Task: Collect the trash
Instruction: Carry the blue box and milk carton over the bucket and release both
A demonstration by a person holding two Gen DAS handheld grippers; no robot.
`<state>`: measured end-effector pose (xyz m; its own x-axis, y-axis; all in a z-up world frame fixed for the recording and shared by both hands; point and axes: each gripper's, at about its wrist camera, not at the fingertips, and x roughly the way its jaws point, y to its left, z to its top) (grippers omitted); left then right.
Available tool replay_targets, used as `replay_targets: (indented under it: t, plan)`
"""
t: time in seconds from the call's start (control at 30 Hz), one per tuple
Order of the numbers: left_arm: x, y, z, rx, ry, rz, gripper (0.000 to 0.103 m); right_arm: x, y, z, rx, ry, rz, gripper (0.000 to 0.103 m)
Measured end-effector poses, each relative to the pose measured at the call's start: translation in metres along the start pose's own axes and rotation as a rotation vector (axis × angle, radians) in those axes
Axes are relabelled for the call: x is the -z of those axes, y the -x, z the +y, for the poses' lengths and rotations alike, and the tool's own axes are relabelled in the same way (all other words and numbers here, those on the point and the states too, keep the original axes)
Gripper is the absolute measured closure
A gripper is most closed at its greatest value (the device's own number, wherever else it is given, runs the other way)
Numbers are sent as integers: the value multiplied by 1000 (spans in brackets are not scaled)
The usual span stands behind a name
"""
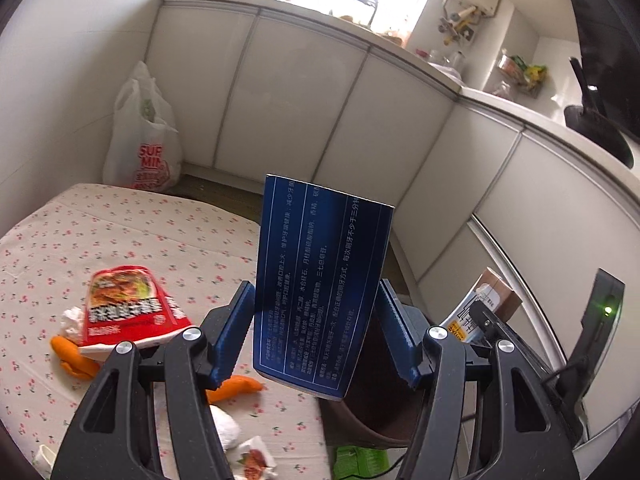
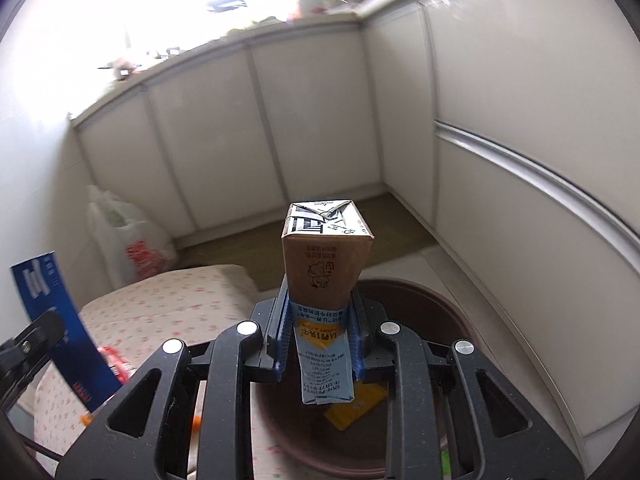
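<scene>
My left gripper (image 1: 316,312) is shut on a tall dark blue box (image 1: 320,276) with white print, held upright at the table's right edge, partly over a brown bin (image 1: 372,420). My right gripper (image 2: 320,332) is shut on a brown and blue milk carton (image 2: 326,280), held upright above the brown bin (image 2: 420,300), which holds a yellow wrapper (image 2: 356,406). The carton (image 1: 480,304) also shows at the right of the left wrist view, and the blue box (image 2: 60,328) at the left of the right wrist view.
On the floral tablecloth (image 1: 120,224) lie a red snack packet (image 1: 128,308), orange peels (image 1: 76,356), crumpled white tissues (image 1: 226,428) and a small printed wrapper (image 1: 252,460). A white plastic bag (image 1: 142,136) stands in the corner. White cabinet fronts (image 1: 296,108) ring the space.
</scene>
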<state>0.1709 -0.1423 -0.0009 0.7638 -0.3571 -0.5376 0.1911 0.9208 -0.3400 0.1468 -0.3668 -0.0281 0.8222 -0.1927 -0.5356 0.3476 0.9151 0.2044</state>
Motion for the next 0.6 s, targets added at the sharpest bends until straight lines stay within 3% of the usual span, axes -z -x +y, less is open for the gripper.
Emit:
replay_targets:
  t: [0.23, 0.27, 0.3, 0.33, 0.4, 0.43, 0.6]
  plan:
    - [9, -33, -42, 53, -54, 56, 42, -3, -32, -50, 81, -149, 101, 77]
    - [11, -41, -49, 62, -59, 70, 42, -2, -32, -55, 91, -170, 109, 70]
    - [12, -46, -54, 70, -62, 82, 42, -2, -33, -60, 100, -190, 113, 54]
    - [14, -52, -59, 79, -65, 98, 42, -2, -31, -65, 120, -210, 111, 46]
    - [15, -61, -66, 91, -68, 120, 42, -1, -25, -74, 164, -233, 94, 10]
    - [16, -67, -72, 97, -72, 136, 42, 0, -21, -78, 191, -244, 80, 6]
    - [21, -86, -88, 97, -76, 176, 39, 4, -10, -93, 249, -260, 59, 7]
